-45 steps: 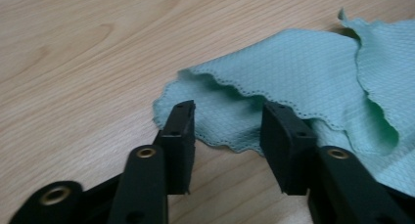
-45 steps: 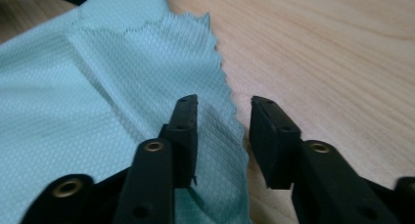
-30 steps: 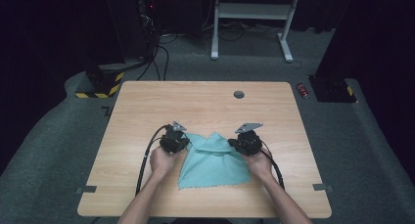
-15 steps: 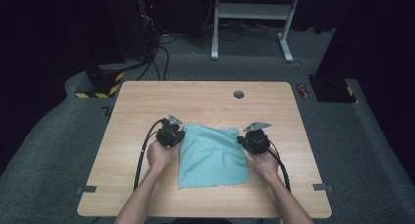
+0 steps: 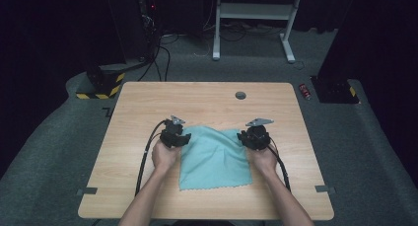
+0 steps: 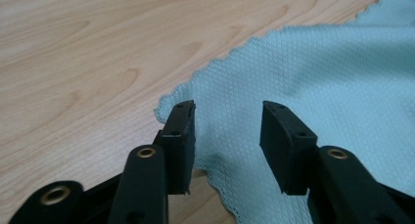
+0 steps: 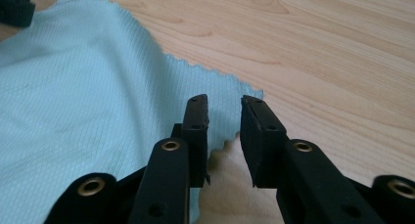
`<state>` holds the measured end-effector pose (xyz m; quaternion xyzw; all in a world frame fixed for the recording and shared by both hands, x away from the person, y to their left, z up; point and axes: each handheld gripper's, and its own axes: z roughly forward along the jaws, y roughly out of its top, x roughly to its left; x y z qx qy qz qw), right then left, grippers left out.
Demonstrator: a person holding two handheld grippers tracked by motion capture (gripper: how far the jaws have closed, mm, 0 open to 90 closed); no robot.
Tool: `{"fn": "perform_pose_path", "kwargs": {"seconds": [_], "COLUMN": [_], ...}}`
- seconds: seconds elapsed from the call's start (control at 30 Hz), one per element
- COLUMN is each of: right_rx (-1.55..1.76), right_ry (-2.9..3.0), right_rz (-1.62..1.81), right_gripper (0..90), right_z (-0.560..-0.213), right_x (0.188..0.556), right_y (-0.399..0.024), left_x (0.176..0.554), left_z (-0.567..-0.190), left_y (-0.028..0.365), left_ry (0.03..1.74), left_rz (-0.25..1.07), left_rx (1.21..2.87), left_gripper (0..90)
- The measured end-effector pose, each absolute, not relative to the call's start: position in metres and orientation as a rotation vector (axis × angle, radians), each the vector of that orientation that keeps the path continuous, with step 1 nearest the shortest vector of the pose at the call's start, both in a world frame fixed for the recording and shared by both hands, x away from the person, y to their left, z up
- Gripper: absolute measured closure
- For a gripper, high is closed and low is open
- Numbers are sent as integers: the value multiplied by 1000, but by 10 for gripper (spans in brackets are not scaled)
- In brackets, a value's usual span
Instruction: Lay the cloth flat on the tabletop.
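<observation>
Both my claws, left (image 6: 226, 131) and right (image 7: 224, 121), have just been opening over the far corners of the cloth (image 5: 213, 157), gripping nothing, so it lies spread flat on the table (image 5: 148, 102)

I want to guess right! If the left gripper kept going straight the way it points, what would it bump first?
Probably the teal cloth: the left gripper, jaws just opened, has its corner lying between them.
</observation>
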<state>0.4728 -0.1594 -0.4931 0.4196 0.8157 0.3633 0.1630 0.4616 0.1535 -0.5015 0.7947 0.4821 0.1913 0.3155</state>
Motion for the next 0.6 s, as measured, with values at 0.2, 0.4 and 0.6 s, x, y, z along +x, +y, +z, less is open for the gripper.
{"fn": "perform_pose_path", "kwargs": {"seconds": [0.2, 0.4, 0.6], "right_rx": [1233, 1258, 1303], "right_ry": [2317, 2291, 2300], "right_rz": [1034, 1041, 1016], "right_gripper": [673, 662, 640], "right_z": [-501, -500, -510], "right_x": [484, 495, 500], "right_y": [-157, -156, -155], "left_x": [458, 456, 451], "left_z": [-512, -521, -527], "left_y": [157, 162, 163], "left_ry": [1287, 1282, 1278], "left_rz": [519, 545, 580], "left_rx": [2060, 2026, 1975], "left_gripper": [491, 450, 397]}}
